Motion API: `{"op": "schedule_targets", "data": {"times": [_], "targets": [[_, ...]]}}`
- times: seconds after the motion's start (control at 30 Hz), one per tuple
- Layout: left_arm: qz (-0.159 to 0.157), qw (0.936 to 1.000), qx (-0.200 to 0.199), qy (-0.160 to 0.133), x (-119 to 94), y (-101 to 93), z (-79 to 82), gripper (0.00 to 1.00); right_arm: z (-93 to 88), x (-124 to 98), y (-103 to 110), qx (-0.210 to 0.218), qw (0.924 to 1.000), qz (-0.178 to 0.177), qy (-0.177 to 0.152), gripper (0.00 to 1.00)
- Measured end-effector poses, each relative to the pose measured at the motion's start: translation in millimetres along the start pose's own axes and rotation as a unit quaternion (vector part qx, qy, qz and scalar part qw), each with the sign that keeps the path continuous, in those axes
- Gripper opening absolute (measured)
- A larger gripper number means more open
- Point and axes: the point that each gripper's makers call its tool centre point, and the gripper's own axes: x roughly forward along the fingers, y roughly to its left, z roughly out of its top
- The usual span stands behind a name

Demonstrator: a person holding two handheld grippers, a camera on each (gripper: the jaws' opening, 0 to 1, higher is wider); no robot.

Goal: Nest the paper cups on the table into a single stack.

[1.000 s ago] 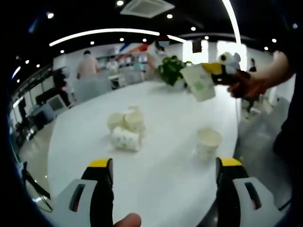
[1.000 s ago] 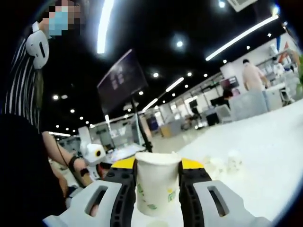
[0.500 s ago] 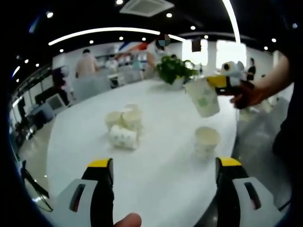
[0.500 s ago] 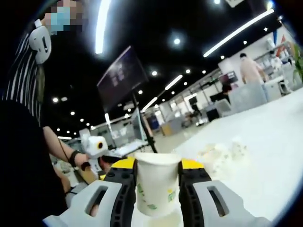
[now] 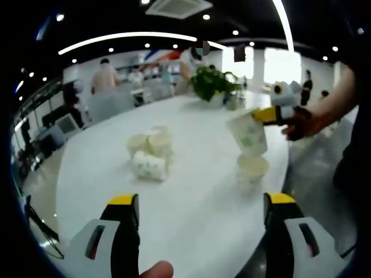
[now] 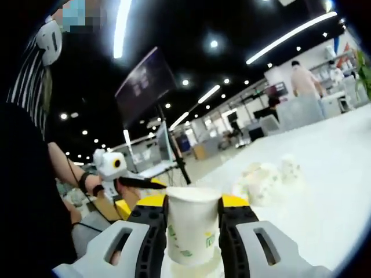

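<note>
In the left gripper view, the left tool (image 5: 200, 231) hangs released and empty at 6 o'clock over the white table (image 5: 191, 214). At 2 o'clock the right tool (image 5: 268, 115) carries a tilted paper cup (image 5: 247, 134) just above the upright cup (image 5: 251, 171); that tilt could catch the rim and tip it. Loose cups (image 5: 148, 155) cluster at 10 o'clock.

In the right gripper view, the right tool (image 6: 192, 214) is clamped on the held cup (image 6: 191, 223) at 6 o'clock; a hard squeeze could buckle it.
</note>
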Motion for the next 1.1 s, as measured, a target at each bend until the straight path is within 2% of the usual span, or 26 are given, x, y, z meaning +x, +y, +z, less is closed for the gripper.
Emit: {"op": "schedule_targets", "data": {"times": [0.23,1.1], "targets": [[0.0,1.0,-0.001,0.006,-1,-0.5,-3.9,0.88,-13.4,-2,-2,-0.003,1.0,-0.007,0.005,0.31],[-0.014,0.9997,0.003,0.021,3,-12.9,-9.8,0.87,-33.2,-10,-4,-0.015,0.9995,-0.023,0.013,0.3]]}}
